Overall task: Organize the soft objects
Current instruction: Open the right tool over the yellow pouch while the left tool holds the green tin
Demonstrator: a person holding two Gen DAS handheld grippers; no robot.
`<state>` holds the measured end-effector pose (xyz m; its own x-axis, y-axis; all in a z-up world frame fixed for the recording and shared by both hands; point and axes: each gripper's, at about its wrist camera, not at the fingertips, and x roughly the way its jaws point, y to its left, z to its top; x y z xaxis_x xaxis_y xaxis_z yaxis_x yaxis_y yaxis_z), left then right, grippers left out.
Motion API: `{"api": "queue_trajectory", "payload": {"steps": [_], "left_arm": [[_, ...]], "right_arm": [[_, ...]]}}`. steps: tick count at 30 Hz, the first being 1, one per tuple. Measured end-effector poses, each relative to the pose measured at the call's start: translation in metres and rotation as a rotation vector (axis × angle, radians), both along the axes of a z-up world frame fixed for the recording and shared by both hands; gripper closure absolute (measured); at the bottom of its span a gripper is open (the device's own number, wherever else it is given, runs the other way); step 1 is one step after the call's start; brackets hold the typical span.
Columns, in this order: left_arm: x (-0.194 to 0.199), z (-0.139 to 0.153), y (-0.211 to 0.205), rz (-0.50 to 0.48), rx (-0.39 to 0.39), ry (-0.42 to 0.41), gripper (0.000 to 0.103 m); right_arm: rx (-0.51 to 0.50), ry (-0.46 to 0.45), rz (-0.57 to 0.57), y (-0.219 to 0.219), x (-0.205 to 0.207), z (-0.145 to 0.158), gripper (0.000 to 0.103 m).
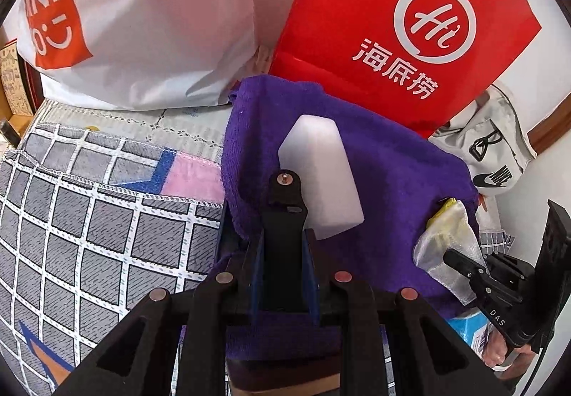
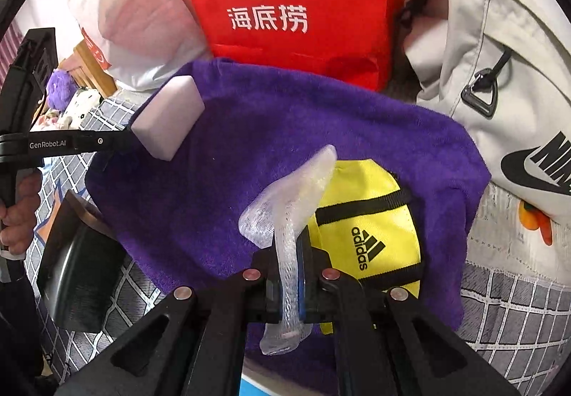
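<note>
A white foam block (image 1: 321, 174) stands out from my left gripper (image 1: 296, 217), which is shut on its near end above a purple towel (image 1: 392, 164). In the right wrist view the same block (image 2: 167, 117) is held at the left by the left gripper (image 2: 125, 141). My right gripper (image 2: 291, 253) is shut on a translucent foam mesh sleeve (image 2: 285, 203) that curls up past the fingers. Below it a yellow sports bag (image 2: 371, 217) lies on the purple towel (image 2: 249, 132). The left wrist view shows the right gripper (image 1: 453, 258) with the mesh sleeve (image 1: 442, 239) at the towel's right edge.
A red paper bag (image 1: 410, 21) and a white plastic bag (image 1: 142, 21) stand behind the towel. A grey backpack (image 2: 499, 75) leans at the right. A grey checked bed cover (image 1: 89, 217) spreads to the left. Plush toys (image 2: 60, 89) sit far left, and a black object (image 2: 82, 271) lies near the towel.
</note>
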<state>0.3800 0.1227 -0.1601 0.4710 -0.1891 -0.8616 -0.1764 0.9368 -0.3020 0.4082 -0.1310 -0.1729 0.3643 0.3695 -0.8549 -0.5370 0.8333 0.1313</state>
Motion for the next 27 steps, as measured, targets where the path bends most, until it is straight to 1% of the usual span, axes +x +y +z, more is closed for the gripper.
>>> {"api": "queue_trajectory", "payload": {"steps": [8, 10, 11, 12, 13, 14, 15, 17, 18, 19, 23, 27], "left_arm": [[-0.002, -0.005, 0.002, -0.006, -0.006, 0.020, 0.082], [-0.006, -0.004, 0.004, -0.009, -0.010, 0.023, 0.083], [-0.007, -0.003, 0.004, -0.014, -0.010, 0.022, 0.083], [-0.008, -0.002, 0.003, -0.021, -0.007, 0.023, 0.082], [-0.008, -0.001, 0.002, -0.024, -0.004, 0.025, 0.082], [-0.010, 0.000, 0.001, -0.030, -0.002, 0.026, 0.081], [-0.012, 0.001, 0.001, -0.033, -0.001, 0.023, 0.078], [-0.017, 0.005, 0.000, -0.038, 0.012, 0.025, 0.070], [-0.021, 0.008, 0.000, -0.039, 0.017, 0.019, 0.063], [-0.025, 0.011, 0.001, -0.039, 0.019, 0.010, 0.062], [-0.042, 0.026, 0.003, -0.034, 0.015, -0.017, 0.062], [-0.062, 0.040, 0.004, -0.038, 0.023, -0.047, 0.062]], "right_arm": [[-0.006, 0.027, 0.010, 0.002, 0.002, -0.002, 0.096], [-0.011, 0.033, 0.017, 0.004, 0.001, -0.003, 0.091], [-0.008, 0.039, 0.021, 0.004, 0.000, -0.002, 0.083], [-0.003, 0.041, 0.024, 0.005, -0.001, -0.003, 0.072], [0.004, 0.040, 0.025, 0.005, -0.002, -0.001, 0.066], [0.008, 0.035, 0.023, 0.005, -0.003, 0.000, 0.057], [0.006, 0.025, 0.017, 0.005, -0.005, 0.002, 0.047], [-0.007, -0.006, -0.003, 0.002, -0.008, 0.008, 0.035], [-0.003, -0.019, -0.009, 0.001, -0.010, 0.012, 0.034], [0.004, -0.021, -0.012, 0.000, -0.011, 0.015, 0.034], [0.006, -0.034, -0.050, -0.009, -0.018, 0.027, 0.034], [0.013, -0.080, -0.092, -0.021, -0.037, 0.045, 0.034]]}}
